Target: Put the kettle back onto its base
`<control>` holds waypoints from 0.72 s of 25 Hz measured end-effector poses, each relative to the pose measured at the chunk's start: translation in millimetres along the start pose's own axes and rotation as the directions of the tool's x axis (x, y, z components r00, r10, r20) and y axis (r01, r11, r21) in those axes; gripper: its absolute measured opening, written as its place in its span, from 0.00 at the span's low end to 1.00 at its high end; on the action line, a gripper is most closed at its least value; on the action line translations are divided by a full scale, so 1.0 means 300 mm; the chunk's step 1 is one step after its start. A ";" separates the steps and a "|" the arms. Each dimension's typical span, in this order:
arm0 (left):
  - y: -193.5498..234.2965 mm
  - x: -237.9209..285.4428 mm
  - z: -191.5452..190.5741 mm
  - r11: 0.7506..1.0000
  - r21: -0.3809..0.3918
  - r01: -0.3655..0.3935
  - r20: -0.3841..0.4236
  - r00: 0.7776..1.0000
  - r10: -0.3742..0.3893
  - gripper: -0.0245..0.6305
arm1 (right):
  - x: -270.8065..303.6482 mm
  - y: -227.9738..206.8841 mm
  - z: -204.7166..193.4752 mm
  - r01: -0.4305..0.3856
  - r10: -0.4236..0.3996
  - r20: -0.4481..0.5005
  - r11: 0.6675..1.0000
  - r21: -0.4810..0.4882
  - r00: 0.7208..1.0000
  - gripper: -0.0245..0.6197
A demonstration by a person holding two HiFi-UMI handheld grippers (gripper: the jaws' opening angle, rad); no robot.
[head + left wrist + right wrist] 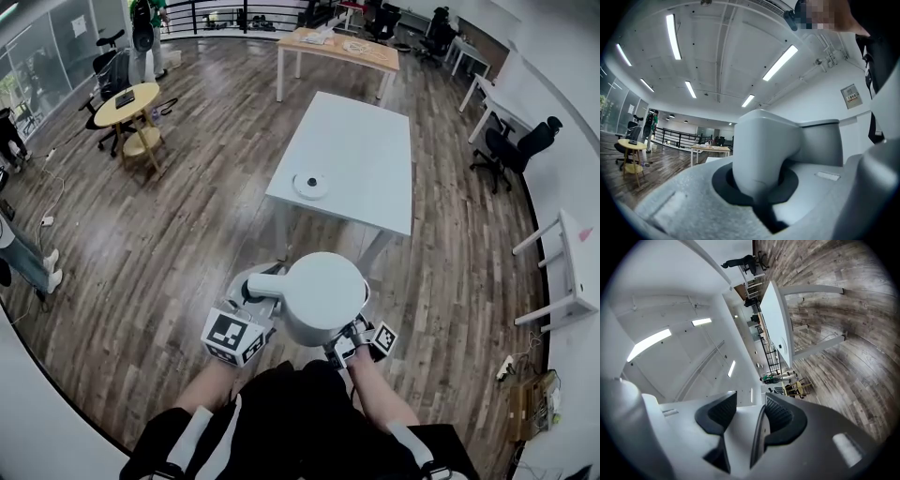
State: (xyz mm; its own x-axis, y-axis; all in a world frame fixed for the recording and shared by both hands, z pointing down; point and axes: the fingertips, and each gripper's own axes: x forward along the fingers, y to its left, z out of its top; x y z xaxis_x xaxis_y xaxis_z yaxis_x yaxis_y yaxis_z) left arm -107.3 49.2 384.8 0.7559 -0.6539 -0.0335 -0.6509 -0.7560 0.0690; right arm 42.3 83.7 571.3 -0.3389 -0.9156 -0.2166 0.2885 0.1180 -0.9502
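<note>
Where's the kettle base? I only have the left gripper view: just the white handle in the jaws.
Observer: The round white kettle base sits near the close edge of the white rectangular table, ahead of the person.
Operator: Kettle over it yet?
Observer: No. The white plastic kettle is held over the wooden floor, short of the table.
Operator: Right side?
Observer: The right hand-held gripper is open, nothing between its jaws, down by the kettle's right side.
</note>
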 end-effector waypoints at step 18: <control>0.183 0.225 0.016 0.999 0.021 -0.049 0.009 0.999 0.048 0.04 | 0.282 -0.030 0.169 0.014 -0.012 -0.069 1.000 0.020 0.998 0.34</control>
State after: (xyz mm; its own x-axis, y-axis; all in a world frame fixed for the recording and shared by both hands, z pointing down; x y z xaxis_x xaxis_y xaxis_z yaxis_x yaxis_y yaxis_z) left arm -92.5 -36.6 381.6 0.7227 -0.6900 -0.0391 -0.6883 -0.7238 0.0495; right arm 56.4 -14.2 573.0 -0.4034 -0.8882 -0.2201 0.3022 0.0977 -0.9482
